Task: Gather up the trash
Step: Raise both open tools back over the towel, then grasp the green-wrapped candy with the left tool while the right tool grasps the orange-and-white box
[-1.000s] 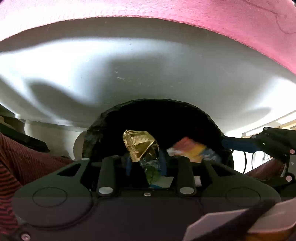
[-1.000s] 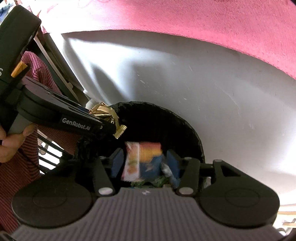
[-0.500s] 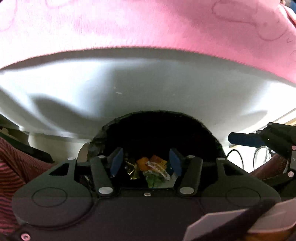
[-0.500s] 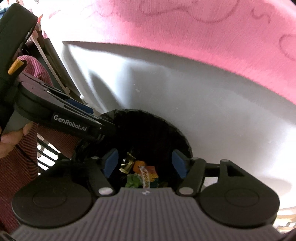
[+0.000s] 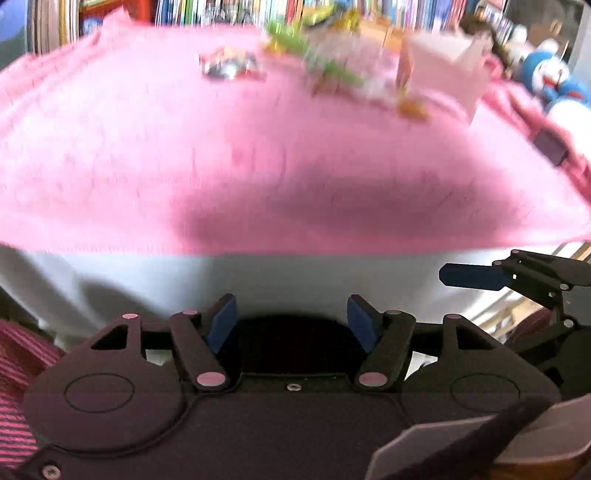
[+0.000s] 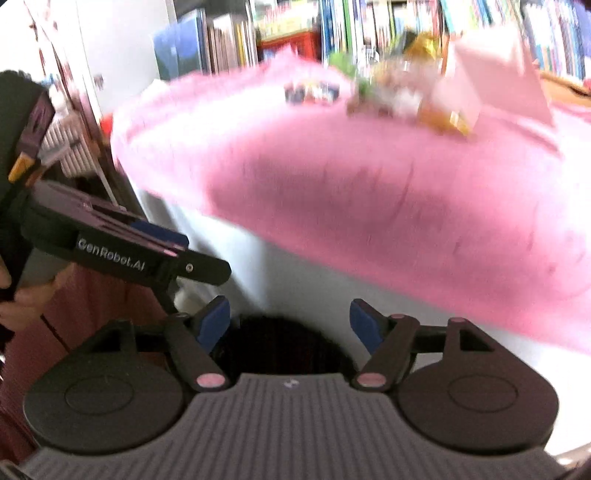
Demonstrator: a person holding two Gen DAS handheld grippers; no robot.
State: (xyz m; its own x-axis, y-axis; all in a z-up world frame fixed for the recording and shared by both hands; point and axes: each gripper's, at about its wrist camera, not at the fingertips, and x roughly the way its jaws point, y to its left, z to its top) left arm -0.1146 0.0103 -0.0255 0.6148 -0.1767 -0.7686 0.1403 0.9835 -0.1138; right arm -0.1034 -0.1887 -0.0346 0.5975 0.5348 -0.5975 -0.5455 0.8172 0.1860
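Both views are blurred by motion. My left gripper [image 5: 291, 314] has its jaws opening, with nothing between them. The jaws of my right gripper [image 6: 290, 314] are also opening and hold nothing. Just below both sets of blue pads lies the dark mouth of the black bin [image 5: 291, 343] [image 6: 280, 347]; its contents are hidden. Far back on the pink tablecloth [image 5: 258, 147] [image 6: 369, 177] lie several wrappers: a blue and silver one [image 5: 231, 66] [image 6: 312, 91] and a green and orange heap [image 5: 328, 74] [image 6: 388, 88]. The right gripper also shows in the left wrist view [image 5: 476, 277], the left gripper in the right wrist view [image 6: 173, 251].
A pale pink box [image 5: 443, 70] [image 6: 491, 74] stands beside the wrappers. Shelves of books [image 6: 369, 22] line the back. A blue and white plush toy [image 5: 557, 81] sits at the far right. The table's white side [image 5: 295, 273] rises right behind the bin. A striped sleeve [image 5: 18, 365] is at left.
A second ago each gripper held a wrapper over the bin; both wrappers dropped in. Both grippers have since risen and tilted up, jaws wider, so the tabletop now shows.
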